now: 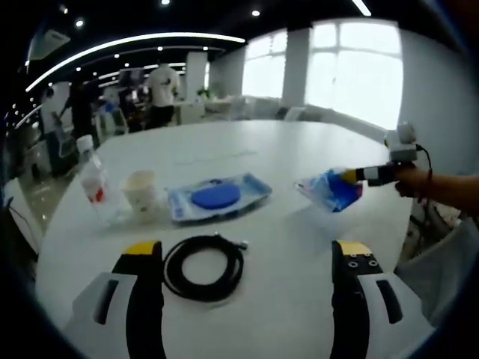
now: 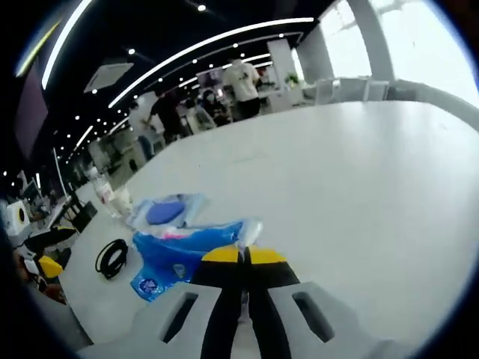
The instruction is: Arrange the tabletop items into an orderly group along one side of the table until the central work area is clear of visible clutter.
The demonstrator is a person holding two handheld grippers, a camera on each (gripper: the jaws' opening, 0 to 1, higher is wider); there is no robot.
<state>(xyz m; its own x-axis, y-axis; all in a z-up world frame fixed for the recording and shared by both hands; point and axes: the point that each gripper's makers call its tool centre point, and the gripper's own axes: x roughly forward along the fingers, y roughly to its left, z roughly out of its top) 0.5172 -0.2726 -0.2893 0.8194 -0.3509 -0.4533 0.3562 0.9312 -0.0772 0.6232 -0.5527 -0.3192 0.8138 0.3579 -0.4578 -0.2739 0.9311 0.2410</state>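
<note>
The right tongs, clamped on one edge of the soft, light, crinkly blue packet, hold it just above the tabletop, well apart from the coiled cable, long axis running back toward the cable, while the left tongs stand spread, empty.

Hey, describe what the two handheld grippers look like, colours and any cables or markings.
The left gripper has two broad light-grey jaws with black inner faces, yellow tips and dark slots. The right gripper matches: grey jaws, black inner strips, yellow tips. Seen from the left gripper view, a thin dark cable trails by the person's hand.
</note>
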